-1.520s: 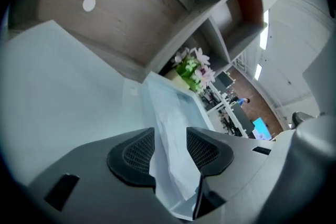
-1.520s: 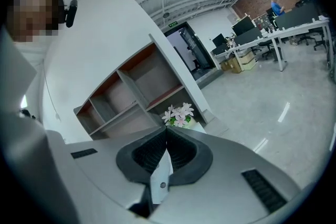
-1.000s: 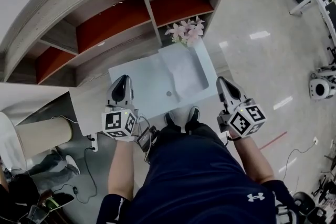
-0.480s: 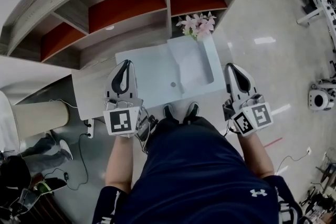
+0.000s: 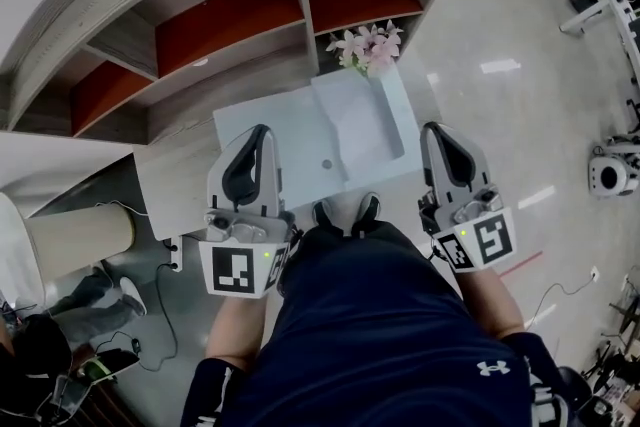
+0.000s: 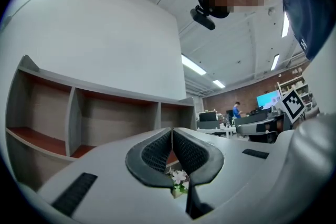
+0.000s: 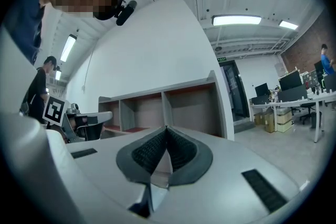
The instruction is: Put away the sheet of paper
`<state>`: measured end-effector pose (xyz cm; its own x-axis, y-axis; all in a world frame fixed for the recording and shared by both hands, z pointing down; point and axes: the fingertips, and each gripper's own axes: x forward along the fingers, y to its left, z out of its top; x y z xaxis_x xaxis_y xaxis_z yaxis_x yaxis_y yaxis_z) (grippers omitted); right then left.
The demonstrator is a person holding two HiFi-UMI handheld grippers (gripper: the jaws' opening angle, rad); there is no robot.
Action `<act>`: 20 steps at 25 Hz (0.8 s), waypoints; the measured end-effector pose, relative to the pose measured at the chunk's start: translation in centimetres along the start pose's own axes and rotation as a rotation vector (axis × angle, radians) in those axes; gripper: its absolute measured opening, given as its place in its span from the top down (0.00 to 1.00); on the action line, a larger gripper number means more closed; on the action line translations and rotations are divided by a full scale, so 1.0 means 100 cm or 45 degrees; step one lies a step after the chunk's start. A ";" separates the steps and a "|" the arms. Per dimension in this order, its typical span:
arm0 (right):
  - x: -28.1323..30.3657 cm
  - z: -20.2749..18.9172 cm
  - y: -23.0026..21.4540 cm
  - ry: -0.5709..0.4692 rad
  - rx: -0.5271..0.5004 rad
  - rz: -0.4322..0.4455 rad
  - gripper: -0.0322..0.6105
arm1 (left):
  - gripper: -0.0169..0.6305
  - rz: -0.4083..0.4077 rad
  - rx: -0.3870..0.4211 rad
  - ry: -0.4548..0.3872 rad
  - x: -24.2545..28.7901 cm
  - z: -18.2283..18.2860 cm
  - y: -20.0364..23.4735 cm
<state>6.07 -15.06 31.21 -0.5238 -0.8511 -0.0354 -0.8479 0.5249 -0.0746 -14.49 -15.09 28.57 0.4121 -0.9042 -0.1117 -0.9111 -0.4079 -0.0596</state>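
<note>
The person stands in front of a low white bench [image 5: 262, 130] and holds one pair of tongs in each hand, both raised at about the height of the waist. The left tongs [image 5: 261, 133] point forward toward the shelf unit [image 5: 230, 20]. Their jaws have just been closing and now the two dark pads meet along their whole length, with nothing between them. The right tongs [image 5: 435, 133] point the same way. Their jaws are also pressed together at the tips and they hold nothing.

The sheet of paper [image 5: 358, 120] lies flat on the right part of the bench, a little wrinkled, and neither pair of tongs touches it. From the head view it appears between the two tongs, closer to the right ones. Its far edge is just beside a bunch of pale pink flowers [image 5: 366, 46], which stands at the far side of the bench, in front of the shelf unit. A small dark spot [image 5: 327, 164] shows on the bench near the left lower corner of the sheet.

The shelf unit is grey wood with red floors in its open compartments. The person's two shoes [image 5: 345, 212] show at the near edge of the bench.
</note>
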 end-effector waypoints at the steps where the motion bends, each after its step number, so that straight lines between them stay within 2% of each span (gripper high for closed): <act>1: 0.000 0.001 0.000 -0.009 -0.004 -0.002 0.93 | 0.94 -0.003 -0.001 -0.003 0.001 0.000 0.000; 7: -0.006 0.004 0.000 -0.055 0.006 0.009 0.93 | 0.94 -0.043 -0.116 0.081 0.005 -0.024 -0.009; 13: -0.006 0.006 -0.002 -0.072 0.068 0.026 0.93 | 0.94 -0.056 -0.140 0.112 0.005 -0.032 -0.012; 20: -0.003 0.003 -0.002 -0.060 0.078 0.039 0.93 | 0.95 -0.057 -0.152 0.137 0.005 -0.039 -0.010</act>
<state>6.36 -14.93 30.89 -0.5436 -0.8350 -0.0851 -0.8243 0.5502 -0.1334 -13.36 -15.65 32.40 0.4549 -0.8905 -0.0046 -0.8890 -0.4544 0.0572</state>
